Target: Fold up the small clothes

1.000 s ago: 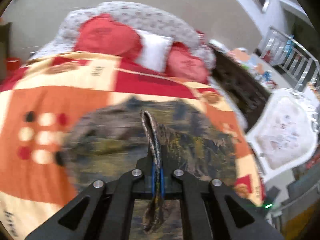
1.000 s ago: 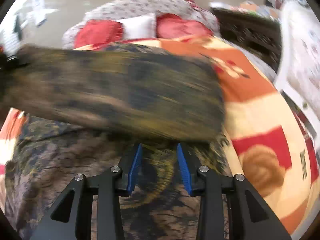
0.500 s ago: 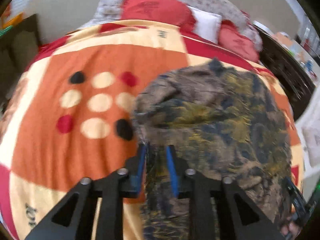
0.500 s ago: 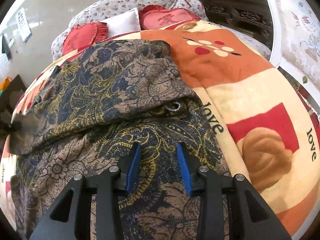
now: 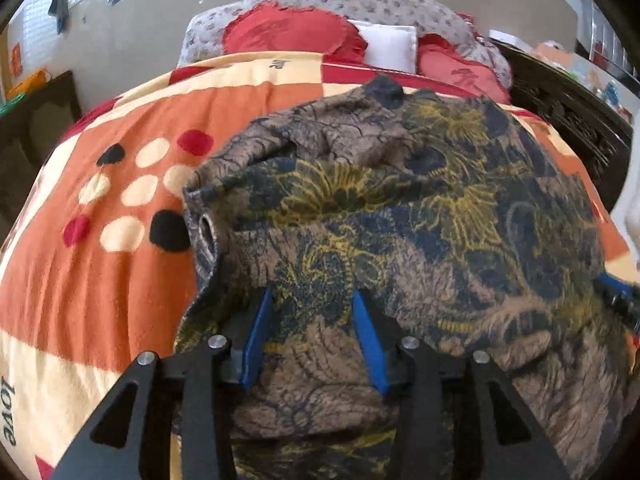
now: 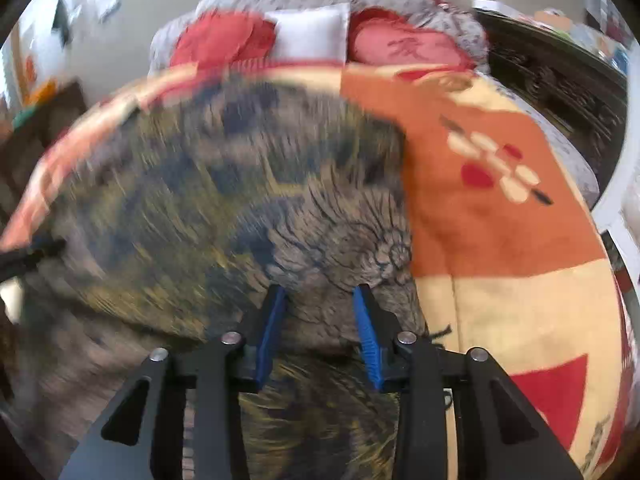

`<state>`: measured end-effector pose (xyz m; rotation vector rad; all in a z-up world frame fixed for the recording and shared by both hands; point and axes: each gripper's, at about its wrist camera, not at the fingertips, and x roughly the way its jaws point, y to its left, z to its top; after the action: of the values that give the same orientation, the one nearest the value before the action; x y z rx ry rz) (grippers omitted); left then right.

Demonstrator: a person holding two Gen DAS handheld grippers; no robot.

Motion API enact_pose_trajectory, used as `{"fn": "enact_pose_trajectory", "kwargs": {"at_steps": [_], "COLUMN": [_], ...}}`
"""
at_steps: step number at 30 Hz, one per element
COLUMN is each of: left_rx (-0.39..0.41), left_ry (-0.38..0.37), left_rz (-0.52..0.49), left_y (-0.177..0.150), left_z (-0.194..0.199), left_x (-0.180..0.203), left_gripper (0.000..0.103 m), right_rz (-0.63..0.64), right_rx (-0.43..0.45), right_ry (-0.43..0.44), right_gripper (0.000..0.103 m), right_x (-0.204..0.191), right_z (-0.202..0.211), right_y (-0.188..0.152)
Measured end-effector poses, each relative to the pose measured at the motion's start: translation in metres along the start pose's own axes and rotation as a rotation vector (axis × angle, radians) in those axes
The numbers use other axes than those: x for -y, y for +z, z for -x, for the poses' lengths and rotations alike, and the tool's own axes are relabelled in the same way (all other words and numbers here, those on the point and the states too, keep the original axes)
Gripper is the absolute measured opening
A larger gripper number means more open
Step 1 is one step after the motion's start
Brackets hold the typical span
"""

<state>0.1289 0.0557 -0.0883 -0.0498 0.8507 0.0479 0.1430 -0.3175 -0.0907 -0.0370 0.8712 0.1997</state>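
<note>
A: What changed just now?

B: A second ago the left gripper (image 5: 312,300) was clamped on a raised fold of the dark floral-print fabric garment (image 5: 400,220), brown with navy and yellow. Its jaws have just been opening, and now they stand partly apart with the cloth lying loose below and between them, not pinched. So the fold it carried over has been laid down and let go.

A: And the right gripper (image 6: 318,294)?

B: Partly open as well, the same gap as before, hovering over the garment's right side with nothing gripped. Its picture is blurred, so fine detail is lost.

A: What does that mean for the folding?

B: My judgement is that one fold is done: the garment lies doubled, an upper layer over a lower one, and further folds probably remain.

A: Where does it lie?

B: On the orange, cream and red patterned blanket (image 5: 100,280) of the bed, from the near edge up toward the red cushions (image 5: 288,34) at the head, nearer the bed's right side.

A: Its long axis?

B: Seemingly from the near edge toward the head. A metal eyelet (image 5: 206,226) sits at its left edge, by the spotted patch. Which end is top, I cannot tell.
</note>
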Motion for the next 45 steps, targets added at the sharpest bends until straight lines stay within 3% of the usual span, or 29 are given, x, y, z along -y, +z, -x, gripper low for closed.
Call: {"fn": "enact_pose_trajectory", "kwargs": {"at_steps": [3, 4, 7, 10, 13, 15, 16, 17, 21, 22, 24, 27, 29, 30, 31, 34, 45], "left_rx": [0.015, 0.048, 0.069, 0.001, 0.013, 0.013, 0.014, 0.014, 0.015, 0.015, 0.015, 0.015, 0.015, 0.014, 0.013, 0.013, 0.014], "left_ry": [0.068, 0.077, 0.062, 0.051, 0.05, 0.039, 0.04, 0.043, 0.06, 0.063, 0.06, 0.063, 0.068, 0.072, 0.078, 0.085, 0.084], "left_rz": [-0.018, -0.009, 0.048, 0.053, 0.055, 0.063, 0.062, 0.06, 0.051, 0.048, 0.052, 0.05, 0.045, 0.042, 0.036, 0.031, 0.033], "left_y": [0.007, 0.012, 0.021, 0.013, 0.015, 0.014, 0.015, 0.014, 0.015, 0.015, 0.015, 0.015, 0.015, 0.015, 0.015, 0.014, 0.014], "left_z": [0.009, 0.015, 0.012, -0.014, -0.016, -0.016, -0.017, -0.016, -0.017, -0.017, -0.016, -0.016, -0.017, -0.017, -0.017, -0.017, -0.017], "left_x": [0.001, -0.002, -0.007, -0.008, -0.005, -0.007, -0.007, -0.007, -0.004, -0.003, -0.003, -0.002, -0.001, 0.0, 0.001, 0.002, 0.002], "left_gripper": [0.045, 0.045, 0.051, 0.055, 0.058, 0.058, 0.058, 0.058, 0.059, 0.06, 0.06, 0.06, 0.06, 0.06, 0.06, 0.06, 0.06], "right_rz": [-0.045, -0.05, -0.061, -0.132, -0.122, -0.102, -0.129, -0.191, -0.192, -0.186, -0.107, 0.048, 0.107, 0.13, 0.134, 0.061, 0.145], "right_rx": [-0.101, -0.118, -0.013, 0.044, 0.02, -0.036, -0.009, -0.002, -0.065, -0.064, -0.007, 0.021, -0.033, -0.114, -0.066, -0.078, -0.016], "right_ry": [0.037, 0.029, 0.023, 0.056, 0.059, 0.044, 0.054, 0.073, 0.04, 0.032, 0.055, 0.097, 0.074, 0.059, 0.055, 0.08, -0.03], "right_gripper": [0.051, 0.046, 0.045, 0.045, 0.045, 0.05, 0.065, 0.07, 0.07, 0.056, 0.05, 0.05, 0.05, 0.052, 0.052, 0.052, 0.053], "right_x": [0.011, 0.011, 0.013, 0.016, 0.013, 0.019, 0.027, 0.038, 0.035, 0.03, 0.005, -0.042, -0.059, -0.064, -0.065, -0.055, -0.07], "right_z": [0.001, 0.003, 0.016, 0.007, -0.031, -0.068, -0.069, -0.071, -0.061, -0.051, -0.018, 0.008, -0.001, -0.019, -0.022, -0.017, 0.001], "right_y": [0.013, 0.02, 0.054, 0.084, 0.098, 0.084, 0.079, 0.075, 0.085, 0.09, 0.094, 0.071, 0.048, 0.03, 0.016, 0.019, -0.002]}}
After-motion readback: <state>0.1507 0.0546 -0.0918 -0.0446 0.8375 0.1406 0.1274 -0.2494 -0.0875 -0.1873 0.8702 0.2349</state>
